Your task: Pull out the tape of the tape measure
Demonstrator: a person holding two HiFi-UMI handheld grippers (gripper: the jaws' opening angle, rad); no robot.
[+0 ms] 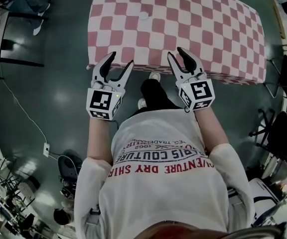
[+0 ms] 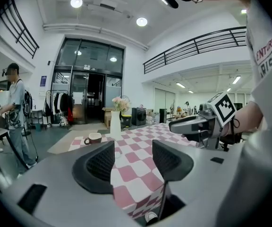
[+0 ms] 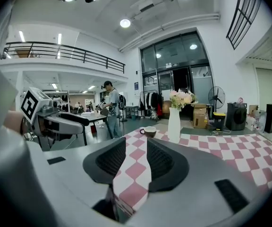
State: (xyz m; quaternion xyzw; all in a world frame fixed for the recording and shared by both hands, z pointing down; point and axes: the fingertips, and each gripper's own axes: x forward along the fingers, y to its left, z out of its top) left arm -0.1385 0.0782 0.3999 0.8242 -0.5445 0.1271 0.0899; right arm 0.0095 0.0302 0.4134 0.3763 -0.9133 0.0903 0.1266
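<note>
A table under a red-and-white checked cloth (image 1: pixel 198 29) stands ahead of me. A small pale round thing (image 1: pixel 143 15) lies on the cloth; I cannot tell whether it is the tape measure. My left gripper (image 1: pixel 119 63) hovers at the table's near edge, open, nothing between its jaws. My right gripper (image 1: pixel 176 53) is level with it, also open and empty. In the left gripper view the jaws (image 2: pixel 133 157) frame the cloth's near corner, with the right gripper (image 2: pixel 197 124) off to the side. In the right gripper view the jaws (image 3: pixel 136 160) frame the cloth's edge.
A brown cup (image 2: pixel 93 138) and a white vase with flowers (image 2: pixel 115 122) stand at the table's far end. A person (image 2: pixel 15 112) stands by a dark table (image 1: pixel 4 39) to the left. Black chairs (image 1: pixel 283 133) and a floor cable (image 1: pixel 24 111) flank me.
</note>
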